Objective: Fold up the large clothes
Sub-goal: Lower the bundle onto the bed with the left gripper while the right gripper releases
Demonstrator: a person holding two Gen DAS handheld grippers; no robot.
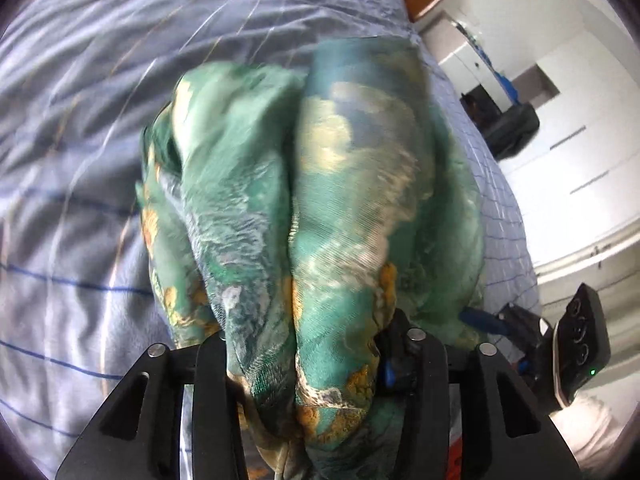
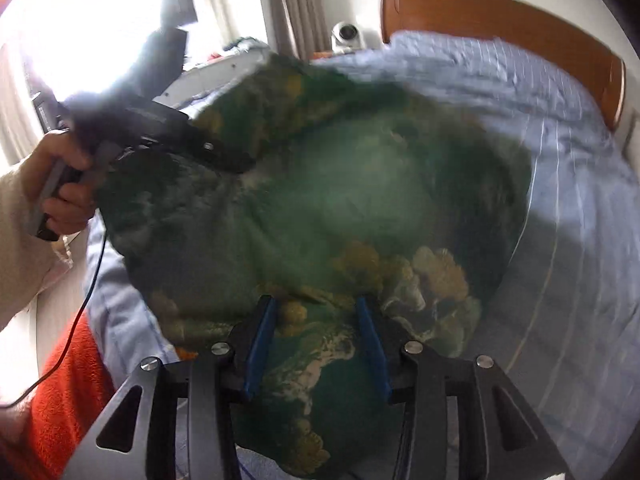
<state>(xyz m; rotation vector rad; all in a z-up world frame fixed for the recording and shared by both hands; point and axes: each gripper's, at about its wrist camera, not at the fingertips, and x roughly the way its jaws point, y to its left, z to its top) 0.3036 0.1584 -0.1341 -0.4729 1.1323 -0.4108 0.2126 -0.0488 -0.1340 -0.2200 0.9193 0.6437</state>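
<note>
Bunched between your left gripper (image 1: 304, 364) jaws, clamped tight, the green patterned garment (image 1: 320, 184) hangs above the blue striped bedsheet (image 1: 72, 200), while your right gripper (image 2: 316, 344) jaws stand spread with cloth between them.

garment (image 1: 320, 208): green/teal, yellow-orange and cream blotchy print | sheet (image 1: 80, 200): pale blue, thin dark-blue and white grid lines | headboard (image 2: 520, 28): orange-brown wood | right gripper (image 2: 316, 344): black body, blue pads | blanket (image 2: 68, 392): red-orange | curtain (image 2: 296, 8): beige
</note>
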